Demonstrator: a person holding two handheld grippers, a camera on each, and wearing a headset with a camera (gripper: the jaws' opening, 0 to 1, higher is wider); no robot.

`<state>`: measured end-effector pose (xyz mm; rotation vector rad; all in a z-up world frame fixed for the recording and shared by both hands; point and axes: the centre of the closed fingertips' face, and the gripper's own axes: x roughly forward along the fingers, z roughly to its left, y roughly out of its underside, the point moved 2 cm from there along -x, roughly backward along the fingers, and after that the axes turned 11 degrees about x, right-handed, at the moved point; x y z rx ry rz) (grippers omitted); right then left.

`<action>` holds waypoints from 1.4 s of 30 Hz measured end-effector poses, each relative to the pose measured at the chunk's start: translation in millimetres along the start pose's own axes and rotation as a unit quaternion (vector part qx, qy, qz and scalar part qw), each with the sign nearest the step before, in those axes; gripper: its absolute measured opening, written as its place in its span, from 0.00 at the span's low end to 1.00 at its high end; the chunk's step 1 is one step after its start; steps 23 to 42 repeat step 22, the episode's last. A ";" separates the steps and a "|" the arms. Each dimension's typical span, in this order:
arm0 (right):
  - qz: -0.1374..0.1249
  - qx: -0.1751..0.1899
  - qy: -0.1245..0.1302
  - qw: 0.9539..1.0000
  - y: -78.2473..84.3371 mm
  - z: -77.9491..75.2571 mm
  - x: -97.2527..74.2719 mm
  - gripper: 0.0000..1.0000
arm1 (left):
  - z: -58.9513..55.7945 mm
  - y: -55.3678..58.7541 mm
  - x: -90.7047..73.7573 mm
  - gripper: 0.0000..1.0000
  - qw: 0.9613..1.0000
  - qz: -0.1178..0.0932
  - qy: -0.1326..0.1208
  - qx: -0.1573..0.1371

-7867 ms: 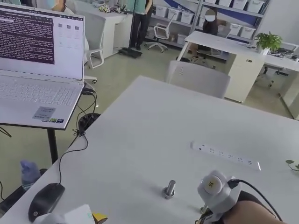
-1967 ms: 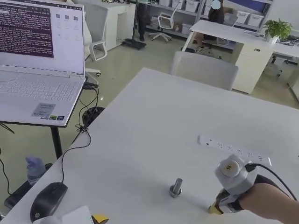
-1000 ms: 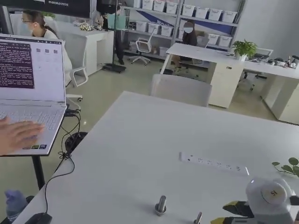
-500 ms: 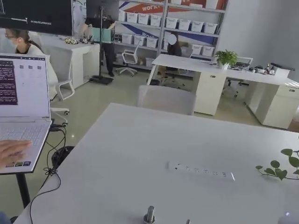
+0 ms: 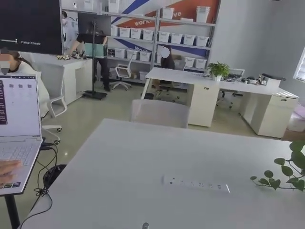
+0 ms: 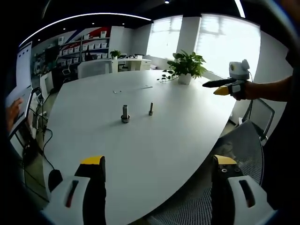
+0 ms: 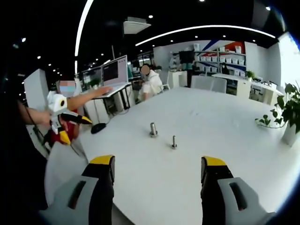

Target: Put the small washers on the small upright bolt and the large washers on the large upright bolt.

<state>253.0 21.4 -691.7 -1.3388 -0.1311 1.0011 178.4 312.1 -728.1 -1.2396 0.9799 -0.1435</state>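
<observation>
Two bolts stand upright near the middle of the white table [image 6: 154, 145]. The large bolt [image 6: 125, 114] [image 7: 153, 129] is thick, with a wide base. Beside it is the thin small bolt [image 6: 151, 108] [image 7: 174, 141]. My left gripper [image 6: 157, 161] is off the table's near edge, open, with nothing between its yellow-tipped jaws. My right gripper [image 7: 157, 164] is off the opposite edge, open and holding nothing. Each shows in the other's view, held in the air: the right gripper [image 6: 224, 85] and the left gripper [image 7: 70, 125]. The tip of a bolt [image 5: 145, 225] peeks in at the bottom of the head view.
A white power strip [image 5: 195, 183] lies on the far part of the table. A potted plant [image 6: 185, 70] stands at one end. An open laptop [image 5: 16, 138] sits on a side stand with a hand [image 5: 7, 169] on its keyboard. A black mouse [image 7: 97, 127] lies near the table edge. A grey chair [image 5: 159, 112] stands beyond.
The head camera has tilted up from the table toward the room, so the bolts and the gripper at lower right slid out at the bottom. A hand has come onto the laptop keyboard.
</observation>
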 end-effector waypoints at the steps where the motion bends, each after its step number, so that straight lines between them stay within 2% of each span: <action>1: 0.001 0.004 -0.002 1.000 3.8 2.0 -1.2 0.77 | -0.3 -0.5 -0.7 0.94 1.000 -0.001 0.000 0.000; 4: 0.002 0.005 0.000 1.000 15.4 7.1 -6.5 0.78 | 0.7 -1.7 -3.4 0.94 1.000 -0.014 -0.005 -0.014; 9: 0.006 0.002 0.006 1.000 33.4 14.8 -15.6 0.81 | 0.6 -3.1 -6.3 0.96 0.999 -0.025 -0.011 -0.021; 11: 0.005 0.001 0.003 1.000 38.8 16.3 -17.5 0.85 | -0.5 -1.3 -6.7 0.96 1.000 -0.022 -0.011 -0.019; 14: 0.007 0.007 0.002 1.000 42.4 12.4 -17.6 0.87 | -1.5 1.7 -6.6 0.96 1.000 -0.018 -0.009 -0.017; 22: 0.005 0.007 0.004 1.000 35.7 7.2 -14.4 0.89 | -1.1 2.7 -7.9 0.97 1.000 -0.020 -0.008 -0.023; 42: 0.005 0.007 0.004 1.000 35.7 7.2 -14.4 0.89 | -1.1 2.7 -7.9 0.97 1.000 -0.020 -0.008 -0.023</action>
